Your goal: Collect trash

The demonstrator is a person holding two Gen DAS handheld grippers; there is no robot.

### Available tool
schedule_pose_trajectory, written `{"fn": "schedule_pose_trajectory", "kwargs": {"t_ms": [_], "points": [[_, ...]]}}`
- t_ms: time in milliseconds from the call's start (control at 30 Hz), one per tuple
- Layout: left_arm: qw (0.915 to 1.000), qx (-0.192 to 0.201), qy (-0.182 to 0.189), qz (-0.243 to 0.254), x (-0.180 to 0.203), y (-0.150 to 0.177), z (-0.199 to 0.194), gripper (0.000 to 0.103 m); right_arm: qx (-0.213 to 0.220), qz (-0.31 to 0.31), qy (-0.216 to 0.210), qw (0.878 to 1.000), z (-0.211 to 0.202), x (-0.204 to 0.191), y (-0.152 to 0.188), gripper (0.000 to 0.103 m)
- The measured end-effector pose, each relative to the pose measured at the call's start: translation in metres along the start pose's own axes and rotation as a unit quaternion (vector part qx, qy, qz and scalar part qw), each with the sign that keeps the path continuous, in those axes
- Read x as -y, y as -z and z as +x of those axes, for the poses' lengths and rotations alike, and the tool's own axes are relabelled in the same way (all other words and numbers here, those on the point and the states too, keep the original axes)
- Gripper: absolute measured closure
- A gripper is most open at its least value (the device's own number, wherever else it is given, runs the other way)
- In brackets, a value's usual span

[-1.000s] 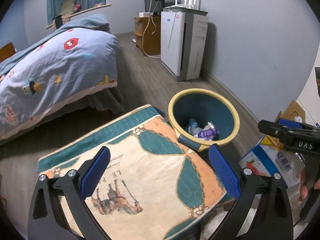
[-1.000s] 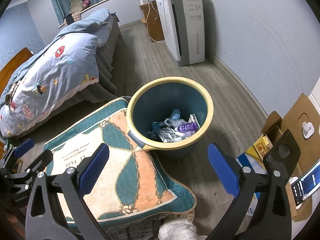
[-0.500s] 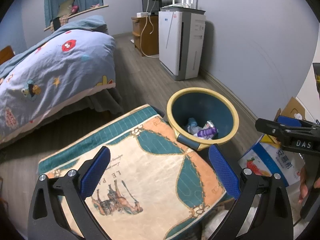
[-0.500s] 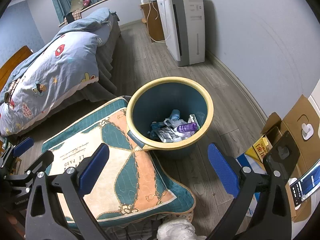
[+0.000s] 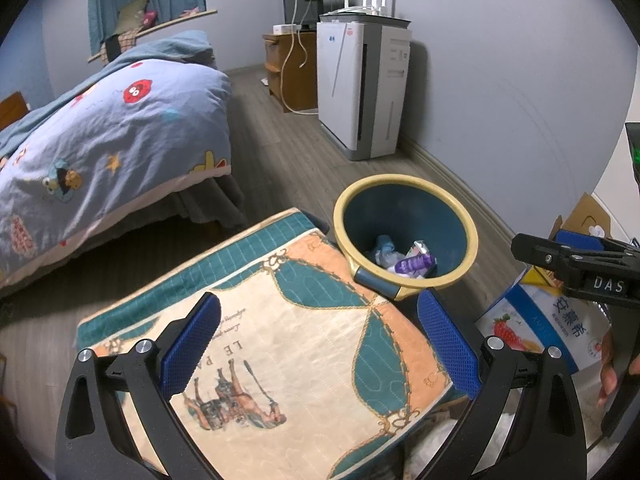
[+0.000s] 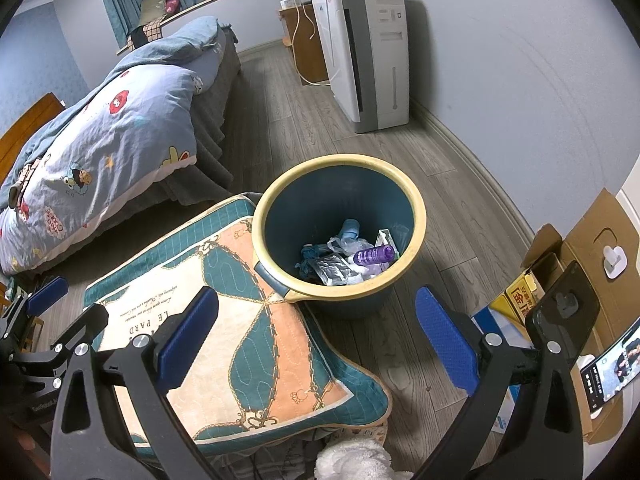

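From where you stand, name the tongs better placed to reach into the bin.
Right. The right tongs hang open nearly over the bin; the left tongs sit over the cushion, farther away.

One trash bin (image 6: 416,216), teal with a yellow rim, on the floor against the cushion's far right corner. Inside it: one purple bottle (image 6: 374,255), one light blue item (image 6: 350,227), one silvery wrapper (image 6: 330,266), plus crumpled clear plastic too tangled to count. One patterned cushion (image 6: 224,328). One bed (image 6: 100,144) with one cartoon-print duvet. One white air purifier (image 6: 372,56) by the wall, one wooden cabinet (image 5: 292,68) behind it. One router (image 5: 370,4) with four antennas on the purifier's top. One open cardboard box (image 6: 592,248). One phone (image 6: 608,368) at the right edge.
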State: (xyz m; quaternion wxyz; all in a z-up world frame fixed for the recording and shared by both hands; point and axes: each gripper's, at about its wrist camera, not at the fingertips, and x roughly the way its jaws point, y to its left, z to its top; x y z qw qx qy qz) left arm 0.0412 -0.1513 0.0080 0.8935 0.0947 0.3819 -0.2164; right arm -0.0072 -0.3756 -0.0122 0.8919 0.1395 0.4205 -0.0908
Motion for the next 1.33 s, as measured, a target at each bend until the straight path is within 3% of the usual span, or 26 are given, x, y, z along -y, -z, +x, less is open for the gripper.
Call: {"fn": "schedule_pose_trajectory", "kwargs": {"t_ms": [900,1167,1333], "points": [[0.9999,0.015,0.004,-0.001,-0.002,0.001,-0.005,0.005,-0.001,0.001,0.001,1.0,0.0,0.0,-0.001,0.006],[0.9997,0.015,-0.012,0.016,0.0,-0.001,-0.007,0.005,-0.004,0.004,0.003,1.0,0.001,0.001,0.0,0.006],[0.9993,0.032,-0.015,-0.011,-0.011,-0.005,-0.023,0.005,-0.017,0.021,0.013,1.0,0.008,-0.007,0.003,0.006]]}}
